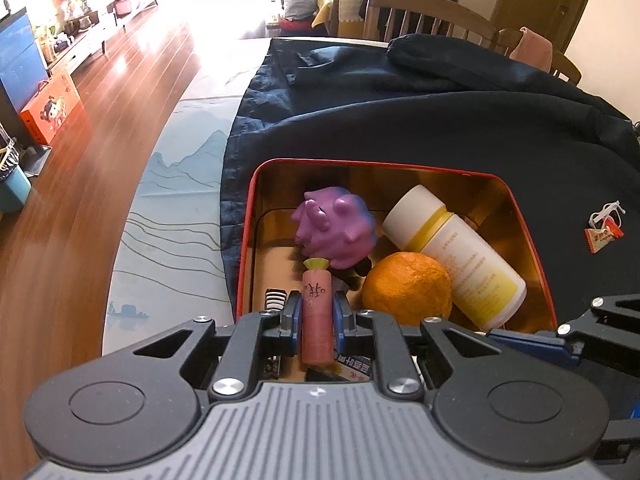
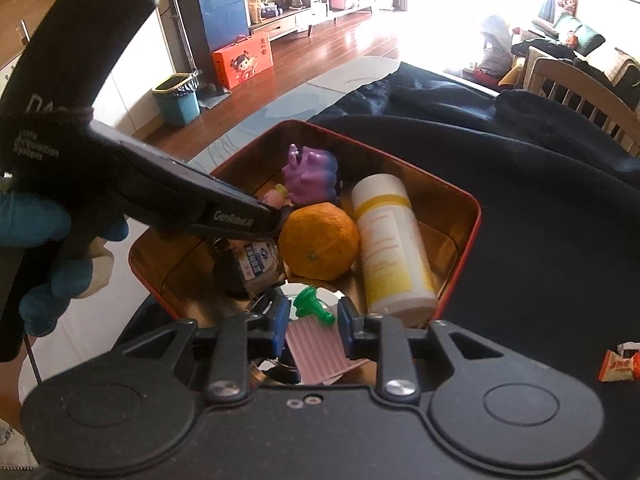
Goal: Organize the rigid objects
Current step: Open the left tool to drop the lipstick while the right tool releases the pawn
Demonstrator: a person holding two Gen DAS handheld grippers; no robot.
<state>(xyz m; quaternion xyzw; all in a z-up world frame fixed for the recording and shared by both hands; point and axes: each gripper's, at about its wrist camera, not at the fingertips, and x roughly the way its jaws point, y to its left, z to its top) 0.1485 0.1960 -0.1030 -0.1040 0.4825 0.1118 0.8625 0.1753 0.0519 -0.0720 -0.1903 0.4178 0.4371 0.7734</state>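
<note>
jaws of my left gripper (image 1: 317, 312) clamp a pink tube (image 1: 317, 320) over the red tin (image 1: 536, 248), near its purple toy (image 1: 334, 232), orange (image 1: 406, 288) and white bottle (image 1: 456, 256). my right gripper (image 2: 313, 320) hovers at the tin's near edge, jaws parted, holding nothing.

The left tongs (image 1: 317, 318) grip a pink cylinder (image 1: 317, 312) with a yellow-green tip, held over the near end of a red tin (image 1: 244, 240) with a gold inside. In the tin lie a purple knobbly toy (image 1: 334, 232), an orange (image 1: 406, 288) and a white bottle (image 1: 452, 256) on its side. The tin rests on dark blue cloth (image 1: 420, 116). A wrapped candy (image 1: 604, 234) lies on the cloth to the right.
</note>
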